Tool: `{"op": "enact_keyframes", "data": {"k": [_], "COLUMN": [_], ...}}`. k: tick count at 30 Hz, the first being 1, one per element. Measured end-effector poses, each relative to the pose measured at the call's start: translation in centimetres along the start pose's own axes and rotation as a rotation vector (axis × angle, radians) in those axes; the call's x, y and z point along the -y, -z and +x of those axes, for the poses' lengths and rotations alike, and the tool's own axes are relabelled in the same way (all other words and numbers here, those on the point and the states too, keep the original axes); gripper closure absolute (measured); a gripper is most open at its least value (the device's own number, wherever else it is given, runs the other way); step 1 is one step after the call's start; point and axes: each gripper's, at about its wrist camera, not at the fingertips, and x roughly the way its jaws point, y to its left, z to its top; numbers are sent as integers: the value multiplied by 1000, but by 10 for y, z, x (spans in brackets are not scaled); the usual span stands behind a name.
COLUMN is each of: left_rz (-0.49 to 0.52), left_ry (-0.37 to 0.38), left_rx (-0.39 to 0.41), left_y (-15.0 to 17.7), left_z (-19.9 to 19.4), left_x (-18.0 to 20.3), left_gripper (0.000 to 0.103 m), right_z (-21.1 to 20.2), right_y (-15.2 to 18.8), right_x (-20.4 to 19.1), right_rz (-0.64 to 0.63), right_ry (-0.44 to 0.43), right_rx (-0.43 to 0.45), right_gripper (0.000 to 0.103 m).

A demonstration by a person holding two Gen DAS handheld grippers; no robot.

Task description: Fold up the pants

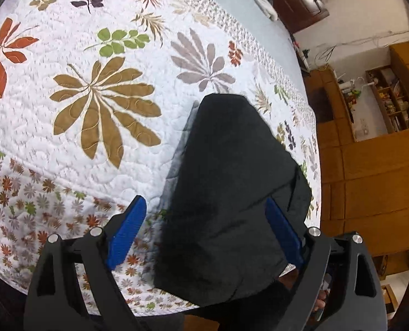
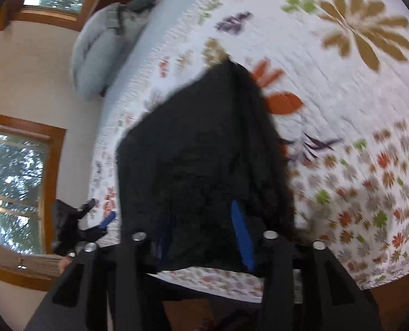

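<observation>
Here the left claw [image 1: 207,237] gapes around the folded black pants [image 1: 232,182] on the bed quilt [image 1: 66,143], the right claw [image 2: 204,237] seemingly clamps the cloth, though blur leaves that unsure, and a final fold comes next.

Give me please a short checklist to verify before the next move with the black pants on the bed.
1. Pants lie on the quilt: ok, near its edge.
2. Left gripper free of fabric: ok, jaws wide, pads not pressing.
3. Right gripper grip state: cannot tell, fabric covers one finger.
4. Fold flat and even: cannot tell, right view blurred.
5. Quilt beside the pants bare: ok.
</observation>
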Motion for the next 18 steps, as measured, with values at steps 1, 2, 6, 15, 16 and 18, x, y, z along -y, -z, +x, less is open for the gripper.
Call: {"op": "enact_keyframes", "data": {"k": [1, 2, 6, 15, 16, 18], "left_rz": [10, 20, 47, 63, 69, 74], "left_ry": [-1, 2, 41, 120, 128, 153], "left_rx": [-14, -22, -55, -180, -193, -215], "left_y": [-2, -4, -22, -48, -49, -49], "left_z": [0, -2, -9, 21, 25, 31], "left_x": [0, 0, -4, -11, -10, -11], "left_gripper": [16, 16, 13, 13, 13, 13], "right_z": [-2, -6, -39, -33, -30, -22], "right_y": [-1, -3, -11, -28, -28, -30], "right_x": [2, 2, -4, 31, 31, 36], "right_rz": [15, 33, -9, 38, 43, 58], "right_ry": [-20, -58, -67, -55, -57, -66], "right_rx": [1, -8, 20, -120, -127, -142], "right_gripper": [60, 46, 6, 3, 3, 3]}}
